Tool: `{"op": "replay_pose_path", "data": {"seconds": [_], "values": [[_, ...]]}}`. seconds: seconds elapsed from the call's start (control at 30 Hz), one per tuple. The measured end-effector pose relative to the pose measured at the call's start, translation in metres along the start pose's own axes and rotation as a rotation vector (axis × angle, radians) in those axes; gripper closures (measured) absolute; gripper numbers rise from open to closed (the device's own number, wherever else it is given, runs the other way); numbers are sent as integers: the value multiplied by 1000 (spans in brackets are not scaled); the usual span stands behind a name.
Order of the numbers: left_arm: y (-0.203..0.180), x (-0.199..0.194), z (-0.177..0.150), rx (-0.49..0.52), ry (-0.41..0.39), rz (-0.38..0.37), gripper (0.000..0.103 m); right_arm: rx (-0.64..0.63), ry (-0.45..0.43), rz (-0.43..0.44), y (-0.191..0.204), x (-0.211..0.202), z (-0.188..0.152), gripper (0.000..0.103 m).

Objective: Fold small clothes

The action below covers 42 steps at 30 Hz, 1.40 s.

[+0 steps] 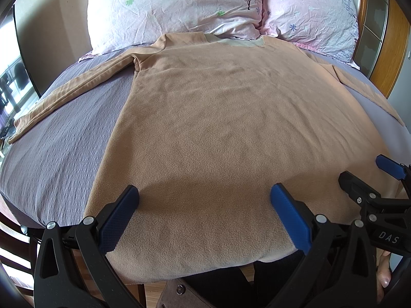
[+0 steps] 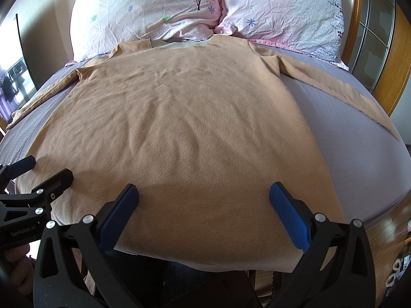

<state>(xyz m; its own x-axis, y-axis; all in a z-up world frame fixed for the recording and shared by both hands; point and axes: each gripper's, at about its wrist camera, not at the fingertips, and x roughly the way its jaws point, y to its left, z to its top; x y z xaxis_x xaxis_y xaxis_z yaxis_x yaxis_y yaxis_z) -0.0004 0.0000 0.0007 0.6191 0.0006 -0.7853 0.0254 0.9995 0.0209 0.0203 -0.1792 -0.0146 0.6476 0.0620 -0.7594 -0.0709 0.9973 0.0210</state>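
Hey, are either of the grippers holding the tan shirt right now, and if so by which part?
Nothing is held. The left gripper and right gripper both stand open above the hem end of the tan shirt.

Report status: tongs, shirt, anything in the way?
Left tongs open, right tongs open, both over the hem. Tan shirt flat on the bed, unfolded, sleeves out. Pillows beyond the collar, not in the way.

Bed (image 1: pixel 64 133) with grey-purple textured cover — tan long-sleeve top (image 1: pixel 218 128) spread flat on it, sleeves out to both sides. Two floral pink pillows (image 1: pixel 174 7) at the head — collar touches them.
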Motion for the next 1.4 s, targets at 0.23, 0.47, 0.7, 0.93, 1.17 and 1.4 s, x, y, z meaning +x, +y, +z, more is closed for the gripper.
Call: {"op": "replay_pose_path", "data": {"seconds": [0.23,0.47,0.7,0.93,1.17,1.4], "values": [[0,0,0,0,-1,0,1,1,-5,-1,0,0,1,2],[0,0,0,4,-2,2,1,-16,-54,14,-1,-1,-2,2],[4,-1,3,18,14,-24,1,187,-207,146,-99,-18,35,2],[54,-12,23,-171,-89,-373,1,929,-291,86,-333,-12,69,29],[119,-17,53,-279,-275,-326,1,1264,-212,92,-424,42,48,41],[175,-9,69,-399,-304,-238,1,1341,-212,70,-456,76,68,98]]}}
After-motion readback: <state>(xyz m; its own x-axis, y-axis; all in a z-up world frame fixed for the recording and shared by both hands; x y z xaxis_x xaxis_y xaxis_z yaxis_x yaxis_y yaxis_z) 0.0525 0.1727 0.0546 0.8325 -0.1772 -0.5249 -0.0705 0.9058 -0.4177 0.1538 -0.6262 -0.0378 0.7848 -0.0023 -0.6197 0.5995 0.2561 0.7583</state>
